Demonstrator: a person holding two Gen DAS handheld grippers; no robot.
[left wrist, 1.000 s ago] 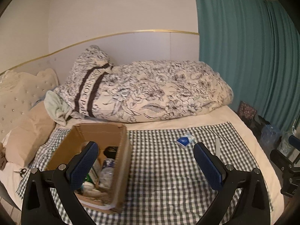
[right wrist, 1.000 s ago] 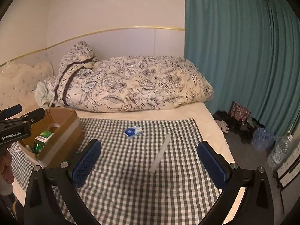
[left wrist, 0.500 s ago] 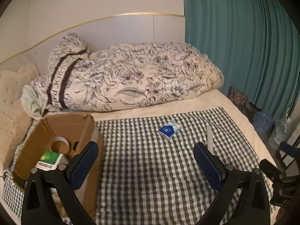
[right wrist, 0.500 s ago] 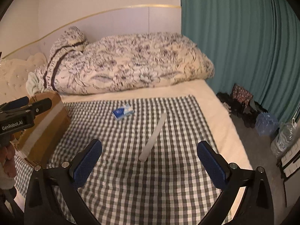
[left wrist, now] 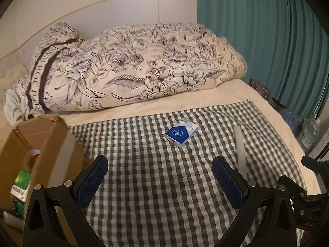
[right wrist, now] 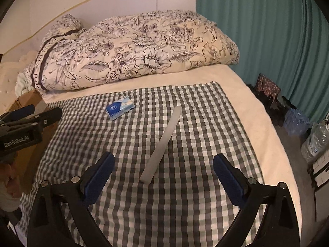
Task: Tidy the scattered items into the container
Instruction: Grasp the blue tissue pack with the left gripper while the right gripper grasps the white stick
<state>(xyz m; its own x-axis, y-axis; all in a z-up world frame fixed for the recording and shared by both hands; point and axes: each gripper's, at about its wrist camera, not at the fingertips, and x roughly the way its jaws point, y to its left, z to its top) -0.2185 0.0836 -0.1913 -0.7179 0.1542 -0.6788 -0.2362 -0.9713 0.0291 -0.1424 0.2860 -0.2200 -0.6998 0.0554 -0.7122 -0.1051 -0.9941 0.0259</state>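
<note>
A cardboard box (left wrist: 30,127) stands at the left edge of the checked cloth (left wrist: 164,185), holding a tape roll (left wrist: 33,156) and a green packet (left wrist: 21,183). A blue tissue pack (left wrist: 181,131) lies mid-cloth, ahead of my left gripper (left wrist: 159,162), which is open and holds nothing. A long white stick (right wrist: 164,142) lies slantwise on the cloth. Its near end reaches in between the fingers of my right gripper (right wrist: 163,157), whose jaws are closing while still wide, pads clear of the stick. The tissue pack (right wrist: 119,108) sits farther left in the right wrist view.
A rolled floral duvet (left wrist: 133,68) fills the back of the bed. A teal curtain (right wrist: 267,41) hangs to the right. Water bottles (right wrist: 314,142) and dark bags (right wrist: 267,90) sit on the floor past the bed's right edge. The left gripper's body (right wrist: 22,127) shows at the right wrist view's left edge.
Both grippers have come down and forward over the cloth. The left view swung from the box toward the tissue pack. The white stick now reaches between the right fingers.
</note>
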